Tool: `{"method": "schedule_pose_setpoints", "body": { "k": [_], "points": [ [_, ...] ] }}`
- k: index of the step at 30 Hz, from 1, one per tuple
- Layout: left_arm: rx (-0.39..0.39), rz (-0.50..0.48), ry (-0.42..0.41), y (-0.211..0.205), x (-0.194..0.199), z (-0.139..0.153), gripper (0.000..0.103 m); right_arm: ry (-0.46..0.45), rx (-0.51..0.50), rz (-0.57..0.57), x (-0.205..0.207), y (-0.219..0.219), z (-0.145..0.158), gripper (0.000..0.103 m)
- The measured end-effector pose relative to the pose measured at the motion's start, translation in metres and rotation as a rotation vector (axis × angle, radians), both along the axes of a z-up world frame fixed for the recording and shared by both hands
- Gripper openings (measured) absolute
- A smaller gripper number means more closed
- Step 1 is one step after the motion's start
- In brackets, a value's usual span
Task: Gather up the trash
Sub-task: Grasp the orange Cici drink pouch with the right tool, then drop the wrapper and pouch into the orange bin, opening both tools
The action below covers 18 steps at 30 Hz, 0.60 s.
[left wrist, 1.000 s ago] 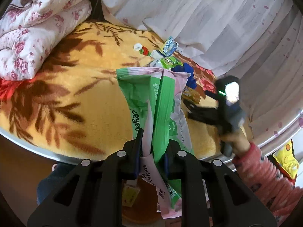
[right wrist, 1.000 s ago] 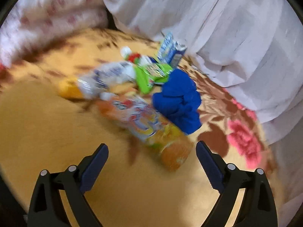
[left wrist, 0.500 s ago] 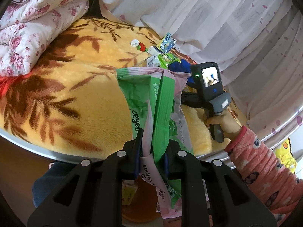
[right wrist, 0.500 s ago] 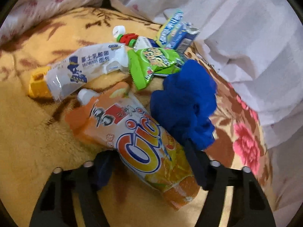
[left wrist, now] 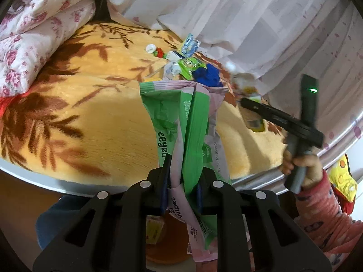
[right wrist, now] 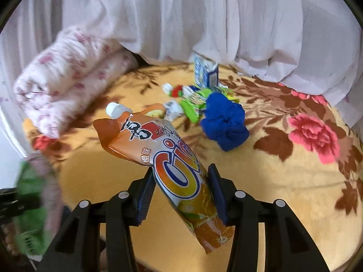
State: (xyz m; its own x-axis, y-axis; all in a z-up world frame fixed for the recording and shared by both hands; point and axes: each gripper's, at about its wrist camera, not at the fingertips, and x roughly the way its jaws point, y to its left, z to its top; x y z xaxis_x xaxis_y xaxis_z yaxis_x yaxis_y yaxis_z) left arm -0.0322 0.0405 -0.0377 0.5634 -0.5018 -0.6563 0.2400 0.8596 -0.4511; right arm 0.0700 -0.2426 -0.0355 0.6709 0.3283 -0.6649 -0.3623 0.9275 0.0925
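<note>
My left gripper [left wrist: 181, 179] is shut on a green and pink wipes wrapper [left wrist: 188, 122], held upright off the bed's near edge. My right gripper [right wrist: 181, 190] is shut on an orange drink pouch [right wrist: 168, 165] with a white cap, lifted above the yellow blanket [right wrist: 283, 192]. The right gripper [left wrist: 247, 104] with the pouch [left wrist: 251, 117] also shows at the right of the left wrist view. More trash lies further back: a blue carton [right wrist: 205, 72], a green wrapper [right wrist: 192, 106], a white cap [right wrist: 167, 87] and a blue cloth bundle [right wrist: 225, 122].
A folded floral quilt [right wrist: 68, 79] lies on the left of the bed. White curtains [right wrist: 204, 18] hang behind it. The bed's metal rim [left wrist: 68, 181] runs along the near edge. An orange bin [left wrist: 163, 249] is partly visible below my left gripper.
My right gripper closed on the orange drink pouch and lifted it off the blanket, pulling back from the trash pile. My left gripper kept holding the wipes wrapper, nearly still.
</note>
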Motion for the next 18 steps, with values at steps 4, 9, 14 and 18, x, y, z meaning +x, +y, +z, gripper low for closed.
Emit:
{"method": "schedule_pose_setpoints", "body": {
  "k": [4, 9, 14, 18],
  "points": [
    [0.036, -0.051, -0.004, -0.015, -0.011, -0.001, 0.017, -0.022, 0.035, 0.024, -0.051, -0.007, 0.009, 0.046],
    [0.090, -0.126, 0.020, -0.034, -0.031, -0.014, 0.017, -0.002, 0.059, 0.048, -0.108, -0.012, 0.000, 0.046],
    [0.130, -0.167, 0.061, -0.043, -0.048, -0.033, 0.017, 0.057, 0.072, 0.059, -0.142, -0.012, -0.022, 0.046],
    [0.162, -0.177, 0.102, -0.046, -0.059, -0.052, 0.017, 0.119, 0.083, 0.065, -0.157, -0.012, -0.040, 0.046]
  ]
}}
